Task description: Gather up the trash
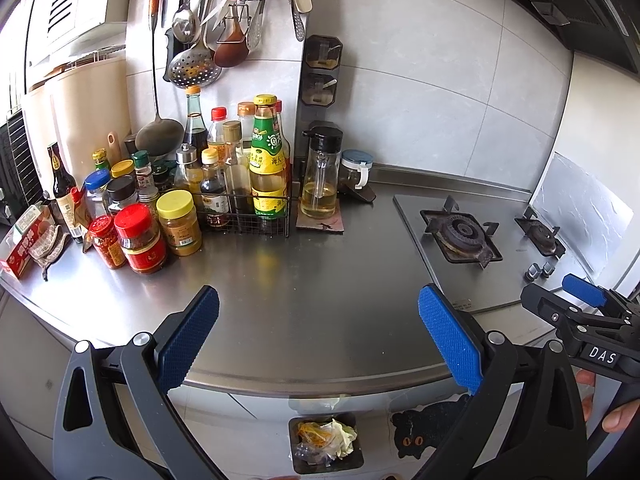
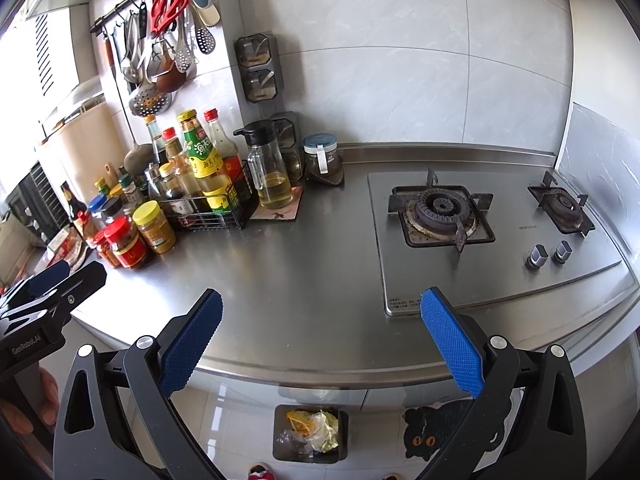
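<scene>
**Steel counter, both grippers wide, trash in the bin below**

Stainless steel covers the counter (image 1: 280, 280), and both grippers hang above its front edge with nothing between their blue pads. The left gripper (image 1: 318, 336) stands wide apart, and so does the right gripper (image 2: 320, 340). In the left wrist view the right gripper shows at the far right edge over the hob's corner, with a bare hand (image 1: 612, 412) on its handle.

On the floor under the counter's front lip sits a dark square trash bin (image 2: 280, 452), just left of a black cat floor mat (image 2: 432, 432). Inside it lies the trash (image 2: 316, 430): crumpled pale green and white wrapping, an orange scrap and some clear plastic, all piled together. The bin falls between each gripper's fingers in both views, well below them.

At the left rear of the counter stands a crowd of condiments. A black wire basket (image 2: 224, 208) holds several sauce bottles, among them a tall yellow-capped bottle with a green label (image 2: 202, 152). In front of the basket are a yellow-lidded jar (image 2: 154, 228) and a red-lidded jar (image 2: 126, 242), touching or nearly so. A glass oil dispenser (image 2: 272, 172) with a black top stands on a small coaster just right of the basket. To the right a two-burner gas hob (image 2: 480, 232) is set into the steel. Utensils and red scissors (image 2: 168, 10) hang from a wall rail above the bottles.
</scene>
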`<state>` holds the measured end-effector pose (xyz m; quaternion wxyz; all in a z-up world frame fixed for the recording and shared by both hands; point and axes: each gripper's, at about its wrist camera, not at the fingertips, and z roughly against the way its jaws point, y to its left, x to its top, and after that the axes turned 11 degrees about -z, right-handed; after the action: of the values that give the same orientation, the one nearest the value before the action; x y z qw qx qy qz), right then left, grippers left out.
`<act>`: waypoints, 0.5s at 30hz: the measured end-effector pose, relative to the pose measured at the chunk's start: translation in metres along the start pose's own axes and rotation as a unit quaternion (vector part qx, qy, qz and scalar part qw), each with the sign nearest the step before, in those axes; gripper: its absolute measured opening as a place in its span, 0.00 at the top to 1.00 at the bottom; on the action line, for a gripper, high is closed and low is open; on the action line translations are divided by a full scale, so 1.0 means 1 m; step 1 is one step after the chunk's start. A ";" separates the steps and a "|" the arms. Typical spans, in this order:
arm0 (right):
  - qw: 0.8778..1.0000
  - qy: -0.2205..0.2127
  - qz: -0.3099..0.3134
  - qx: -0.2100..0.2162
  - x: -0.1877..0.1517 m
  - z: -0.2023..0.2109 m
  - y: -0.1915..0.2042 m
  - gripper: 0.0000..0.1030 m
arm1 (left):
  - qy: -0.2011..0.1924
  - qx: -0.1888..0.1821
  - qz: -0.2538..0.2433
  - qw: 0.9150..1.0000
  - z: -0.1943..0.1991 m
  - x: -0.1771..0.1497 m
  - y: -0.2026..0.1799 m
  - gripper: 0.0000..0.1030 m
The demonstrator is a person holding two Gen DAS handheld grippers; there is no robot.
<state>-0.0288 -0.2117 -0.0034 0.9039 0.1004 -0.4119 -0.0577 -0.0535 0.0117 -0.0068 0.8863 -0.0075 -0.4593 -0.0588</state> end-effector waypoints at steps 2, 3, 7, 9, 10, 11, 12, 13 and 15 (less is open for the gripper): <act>1.000 0.001 0.000 0.000 0.000 -0.001 0.000 0.03 | -0.001 0.007 -0.002 1.000 0.000 0.000 0.000 0.08; 1.000 0.001 0.000 0.001 0.000 -0.001 0.000 0.03 | -0.002 0.009 -0.003 1.000 0.000 0.000 -0.001 0.08; 1.000 0.000 0.001 0.004 0.001 -0.001 0.001 0.03 | 0.002 0.021 -0.006 1.000 -0.003 -0.001 -0.001 0.08; 1.000 0.000 0.001 0.004 0.001 -0.002 0.001 0.03 | 0.005 0.013 0.001 1.000 -0.004 -0.002 0.001 0.08; 1.000 0.000 0.001 0.004 0.001 -0.002 0.001 0.03 | 0.008 0.011 0.003 1.000 -0.005 -0.002 0.001 0.08; 1.000 0.001 0.000 0.004 0.001 -0.002 0.001 0.03 | 0.009 0.010 0.003 1.000 -0.005 -0.003 0.002 0.08; 1.000 0.001 0.000 0.005 0.001 -0.002 0.001 0.03 | 0.008 0.009 0.002 1.000 -0.005 -0.003 0.002 0.08; 1.000 0.001 0.000 0.005 0.001 -0.002 0.002 0.03 | 0.007 0.011 0.001 1.000 -0.005 -0.003 0.002 0.08; 1.000 0.001 0.001 0.006 0.002 -0.002 0.002 0.03 | 0.008 0.015 0.006 1.000 -0.005 -0.003 0.003 0.08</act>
<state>-0.0259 -0.2094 -0.0032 0.9038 0.1049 -0.4114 -0.0540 -0.0507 0.0147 -0.0121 0.8904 0.0038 -0.4527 -0.0466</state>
